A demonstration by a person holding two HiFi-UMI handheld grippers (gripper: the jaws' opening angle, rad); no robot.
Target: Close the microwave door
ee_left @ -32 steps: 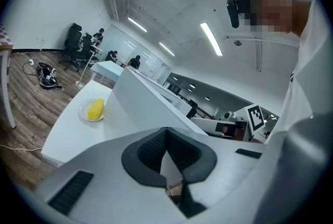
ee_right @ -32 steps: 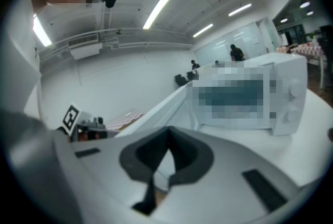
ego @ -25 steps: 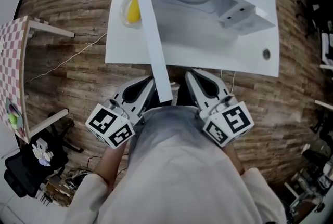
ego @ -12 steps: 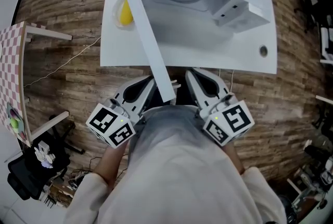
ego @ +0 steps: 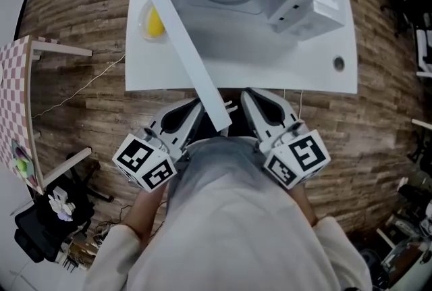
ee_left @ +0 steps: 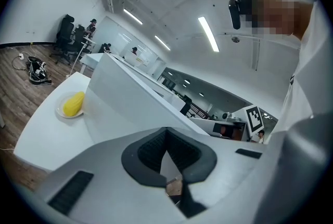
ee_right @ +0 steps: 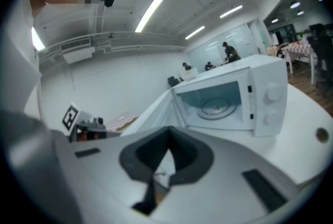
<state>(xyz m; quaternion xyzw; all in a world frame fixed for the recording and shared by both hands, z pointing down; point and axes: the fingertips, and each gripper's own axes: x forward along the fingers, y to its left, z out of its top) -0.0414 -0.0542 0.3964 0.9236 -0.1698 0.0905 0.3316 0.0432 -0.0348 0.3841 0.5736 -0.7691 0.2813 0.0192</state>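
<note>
white microwave door (ego: 190, 57) swung wide open; left gripper (ee_left: 166, 131), right gripper (ee_right: 167, 131) fingers pressed together, empty

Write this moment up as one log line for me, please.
microwave door: open | left gripper: shut, empty | right gripper: shut, empty | both: held close to person's torso

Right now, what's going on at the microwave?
A person holds the left gripper and right gripper low by their body, in front of the white table. The microwave door stands wide open, its free edge reaching between them. Both grippers have their jaws together and are empty. The door is not yet closed.
</note>
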